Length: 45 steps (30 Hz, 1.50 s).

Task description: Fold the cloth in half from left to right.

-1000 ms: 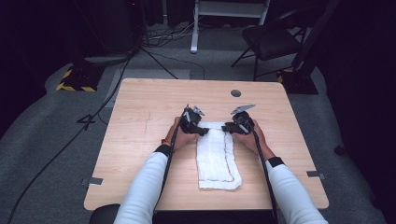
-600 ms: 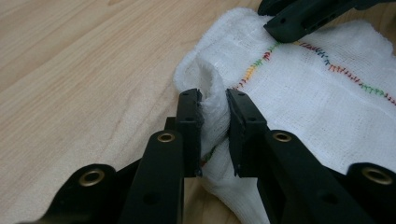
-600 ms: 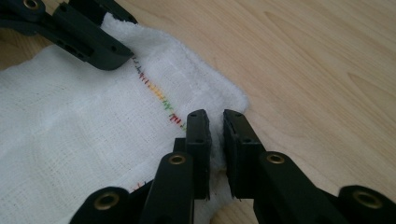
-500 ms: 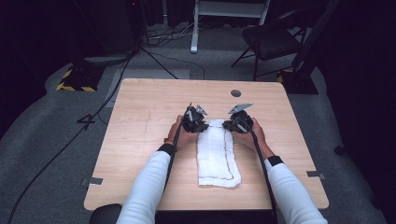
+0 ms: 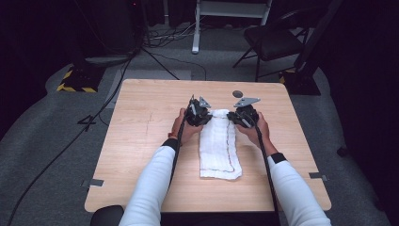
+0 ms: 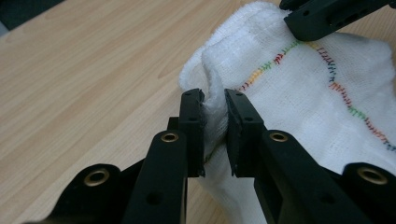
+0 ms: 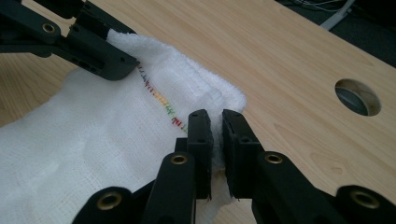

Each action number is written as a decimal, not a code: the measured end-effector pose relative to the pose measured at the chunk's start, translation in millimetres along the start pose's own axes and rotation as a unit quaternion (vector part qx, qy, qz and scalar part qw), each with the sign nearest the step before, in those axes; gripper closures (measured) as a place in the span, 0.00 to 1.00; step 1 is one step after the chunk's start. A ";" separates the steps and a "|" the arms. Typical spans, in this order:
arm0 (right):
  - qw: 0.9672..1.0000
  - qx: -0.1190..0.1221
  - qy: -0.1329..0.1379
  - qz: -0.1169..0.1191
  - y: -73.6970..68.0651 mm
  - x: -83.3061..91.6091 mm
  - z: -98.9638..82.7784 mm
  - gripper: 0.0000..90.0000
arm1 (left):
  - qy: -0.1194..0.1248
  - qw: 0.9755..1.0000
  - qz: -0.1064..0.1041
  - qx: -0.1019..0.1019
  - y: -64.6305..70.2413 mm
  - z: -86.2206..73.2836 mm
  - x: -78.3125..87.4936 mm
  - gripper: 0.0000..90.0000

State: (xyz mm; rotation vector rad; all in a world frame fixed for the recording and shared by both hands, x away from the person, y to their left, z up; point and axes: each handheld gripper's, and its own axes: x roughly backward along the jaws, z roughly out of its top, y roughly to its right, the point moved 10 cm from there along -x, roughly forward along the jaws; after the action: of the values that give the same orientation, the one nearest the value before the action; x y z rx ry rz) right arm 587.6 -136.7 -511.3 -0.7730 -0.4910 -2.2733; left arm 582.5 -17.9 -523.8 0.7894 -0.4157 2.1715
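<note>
Two grippers pinch the far end of a white folded towel (image 5: pixel 217 148). The left gripper (image 6: pixel 215 126) has a bunched fold of the cloth clamped between its black jaws, which have just been closing on it; the right gripper (image 7: pixel 215 140) has the opposite far corner squeezed the same way, its jaws also having just closed on the cloth. In the high view the left gripper (image 5: pixel 197 114) sits at the towel's far left corner and the right gripper (image 5: pixel 243 116) at its far right corner, the far edge drawn up between them. A line of coloured stitching (image 6: pixel 327 70) runs along the towel near that edge.

Close beyond the towel's far right corner a round hole (image 5: pixel 237 93) opens in the wooden table (image 5: pixel 141 122). Bare tabletop lies on both sides of the towel, wider to its left, and a strip remains between its near end and the table's near edge. Beyond the table, past the hole, a black chair (image 5: pixel 270 42) stands on the grey floor, well apart from the towel.

The towel's long axis runs from the grippers toward the person, its near end lying flat.
</note>
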 end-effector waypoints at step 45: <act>0.993 0.040 0.071 0.085 -49.0 69.8 -8.3 0.92 | 0.026 0.994 -0.074 -0.074 54.8 -16.5 73.4 0.86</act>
State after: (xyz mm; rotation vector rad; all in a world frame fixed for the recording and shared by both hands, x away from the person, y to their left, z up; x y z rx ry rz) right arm 508.3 -140.3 -478.8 -0.5861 -0.4316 -2.1194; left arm 496.8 -3.9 -490.3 0.6596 -0.4718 1.9931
